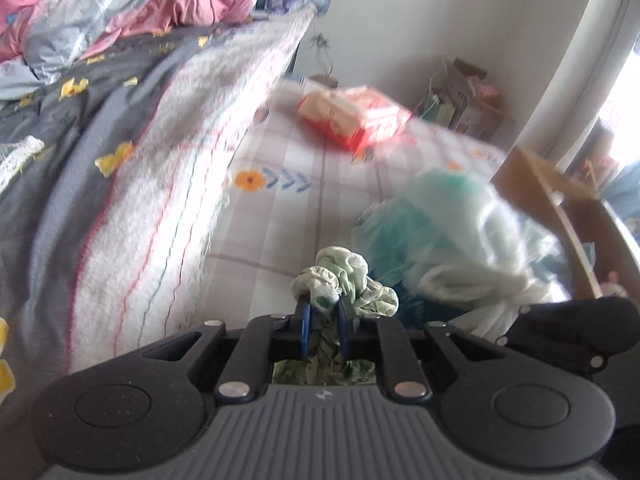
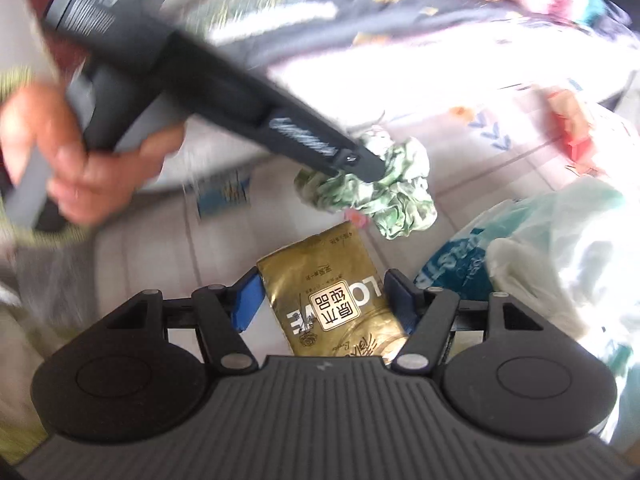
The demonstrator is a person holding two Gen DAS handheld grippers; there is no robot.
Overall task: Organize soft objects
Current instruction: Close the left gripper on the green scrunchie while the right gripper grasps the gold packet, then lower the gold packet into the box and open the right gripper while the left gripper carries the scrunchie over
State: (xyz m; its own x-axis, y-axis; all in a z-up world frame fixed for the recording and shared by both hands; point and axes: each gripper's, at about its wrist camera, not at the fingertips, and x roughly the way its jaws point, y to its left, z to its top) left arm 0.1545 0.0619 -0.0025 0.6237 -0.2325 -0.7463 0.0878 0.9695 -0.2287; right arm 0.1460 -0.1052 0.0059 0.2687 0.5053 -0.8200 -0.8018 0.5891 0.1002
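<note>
Scrunchie pinched in left gripper, gold packet between right gripper – contact unclear, plastic bag beside

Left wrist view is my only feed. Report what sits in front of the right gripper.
Observer: A gold pack lies between the right gripper's fingers; whether the pads press it, I cannot tell.
Operator: Now describe my green cloth from that side.
Observer: The green cloth bunches crumpled at the left gripper's tip, just beyond the gold pack.
Operator: Say what borders the pack.
Observer: A plastic bag with blue print, to its right.
</note>
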